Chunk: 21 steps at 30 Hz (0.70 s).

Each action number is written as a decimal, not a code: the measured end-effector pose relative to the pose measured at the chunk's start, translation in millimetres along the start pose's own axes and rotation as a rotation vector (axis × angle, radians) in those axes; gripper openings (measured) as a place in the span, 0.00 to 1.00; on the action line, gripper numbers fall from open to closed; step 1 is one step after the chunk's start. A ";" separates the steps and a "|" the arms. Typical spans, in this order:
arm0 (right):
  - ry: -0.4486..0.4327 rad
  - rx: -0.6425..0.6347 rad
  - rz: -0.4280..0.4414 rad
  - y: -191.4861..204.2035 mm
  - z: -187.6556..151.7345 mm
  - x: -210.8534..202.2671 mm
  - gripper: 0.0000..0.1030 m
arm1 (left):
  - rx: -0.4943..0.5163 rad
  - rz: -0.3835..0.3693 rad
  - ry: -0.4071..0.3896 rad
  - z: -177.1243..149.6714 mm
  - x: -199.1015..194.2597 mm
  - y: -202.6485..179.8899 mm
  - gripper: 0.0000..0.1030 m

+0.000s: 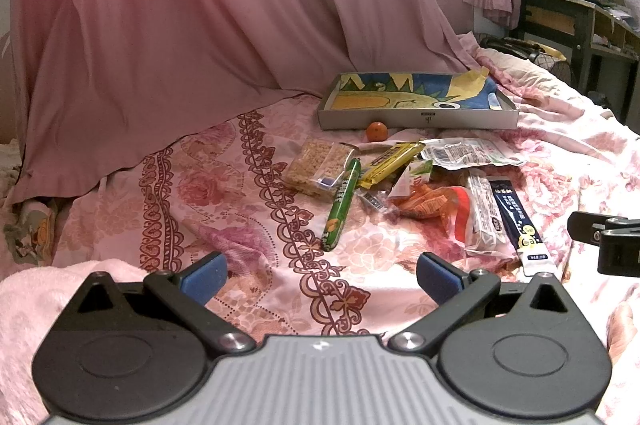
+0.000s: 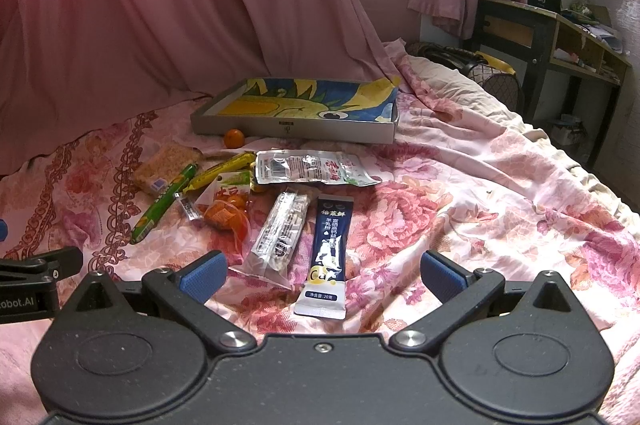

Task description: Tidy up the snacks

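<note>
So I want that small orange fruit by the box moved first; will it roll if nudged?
Probably. The orange fruit looks round and sits loose on soft bedding, so a push may send it off. The box wall behind could stop it.

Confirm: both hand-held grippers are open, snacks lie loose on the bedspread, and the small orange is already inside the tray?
Not quite. The small orange lies on the bedspread just outside the tray, against its front wall, as the right wrist view shows. The rest holds.
</note>
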State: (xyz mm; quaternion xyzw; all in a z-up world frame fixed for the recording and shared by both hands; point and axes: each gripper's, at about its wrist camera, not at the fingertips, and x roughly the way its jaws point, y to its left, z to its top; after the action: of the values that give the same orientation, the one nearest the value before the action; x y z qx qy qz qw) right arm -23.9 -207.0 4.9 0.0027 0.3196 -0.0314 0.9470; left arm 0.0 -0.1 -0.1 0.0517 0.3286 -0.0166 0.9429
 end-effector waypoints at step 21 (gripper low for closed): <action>0.005 -0.002 -0.001 1.1 0.6 1.3 1.00 | 0.003 0.003 0.002 0.0 0.0 -0.1 1.00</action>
State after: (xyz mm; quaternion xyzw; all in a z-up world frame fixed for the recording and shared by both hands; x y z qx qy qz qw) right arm -22.4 -205.9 4.6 0.0014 0.3221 -0.0317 0.9462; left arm 0.0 -0.1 -0.1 0.0537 0.3292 -0.0159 0.9426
